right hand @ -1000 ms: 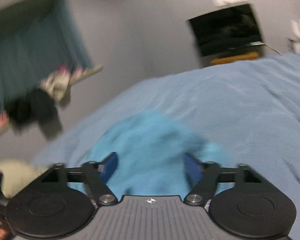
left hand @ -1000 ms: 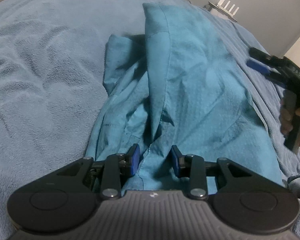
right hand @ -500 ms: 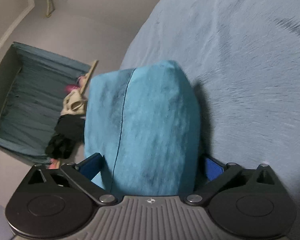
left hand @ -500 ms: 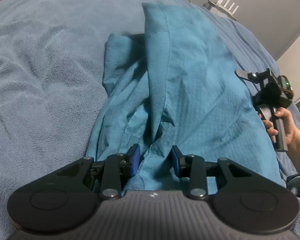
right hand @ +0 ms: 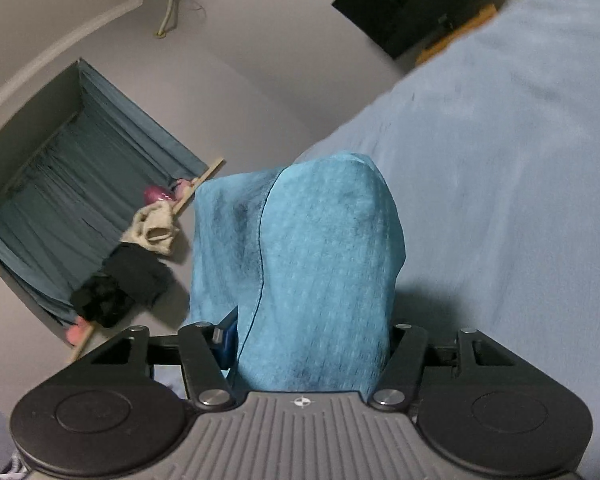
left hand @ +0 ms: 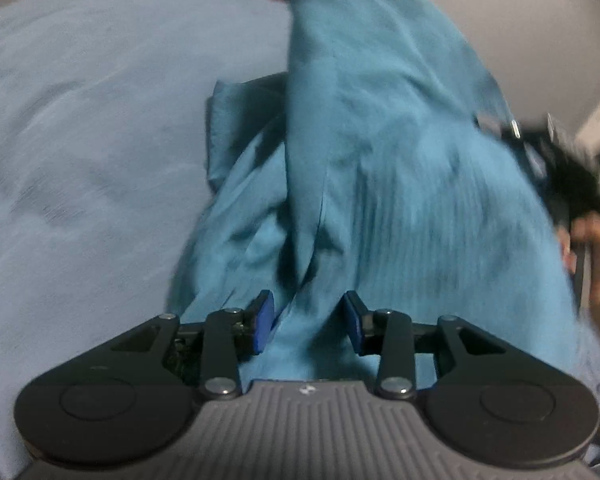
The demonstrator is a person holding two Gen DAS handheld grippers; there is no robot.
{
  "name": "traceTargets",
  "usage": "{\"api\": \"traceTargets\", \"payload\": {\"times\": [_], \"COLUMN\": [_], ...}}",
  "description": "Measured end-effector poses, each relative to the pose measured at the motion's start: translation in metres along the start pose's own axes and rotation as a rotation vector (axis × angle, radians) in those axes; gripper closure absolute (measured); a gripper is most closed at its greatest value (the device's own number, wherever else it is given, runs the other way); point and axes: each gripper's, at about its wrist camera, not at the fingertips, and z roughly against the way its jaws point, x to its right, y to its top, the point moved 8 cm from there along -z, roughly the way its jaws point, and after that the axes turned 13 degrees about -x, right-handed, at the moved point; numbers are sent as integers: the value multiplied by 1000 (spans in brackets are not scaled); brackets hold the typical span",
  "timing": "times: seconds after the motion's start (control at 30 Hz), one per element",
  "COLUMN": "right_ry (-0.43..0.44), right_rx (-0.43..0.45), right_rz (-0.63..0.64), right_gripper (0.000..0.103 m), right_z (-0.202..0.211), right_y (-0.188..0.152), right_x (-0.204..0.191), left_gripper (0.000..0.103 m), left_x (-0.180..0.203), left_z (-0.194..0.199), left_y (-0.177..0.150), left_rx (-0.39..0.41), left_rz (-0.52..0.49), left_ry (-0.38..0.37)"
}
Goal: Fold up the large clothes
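Two claws hold a teal garment over a blue-blanketed bed.

The garment [left hand: 380, 168] lies crumpled along the bed [left hand: 80, 140], its near edge bunched between the blue pads of the left claw [left hand: 306, 322], which stands narrow, the cloth filling the gap; whether the pads truly press on it I cannot tell. The right claw [right hand: 310, 344] is closing around a thick fold of the same garment [right hand: 312, 248], which rises between its fingers and hides one pad. In the left view the right claw and the hand [left hand: 596, 256] on it show as a blur at the garment's far side. A curtain [right hand: 72, 184] hangs beyond.
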Motion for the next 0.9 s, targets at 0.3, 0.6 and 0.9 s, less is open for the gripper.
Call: {"api": "traceTargets", "payload": {"times": [0.3, 0.6, 0.9], "right_ry": [-201, -633, -716], "right_rx": [63, 57, 109], "right_rz": [209, 174, 402], "right_gripper": [30, 11, 7], "right_z": [28, 20, 91], "right_y": [152, 145, -23], "right_x": [12, 59, 3], "left_gripper": [67, 62, 62], "left_x": [26, 36, 16], "left_z": [-26, -42, -24], "left_y": [4, -7, -2], "left_rx": [41, 0, 51], "left_rz": [-121, -257, -171], "left_ry": [42, 102, 88]}}
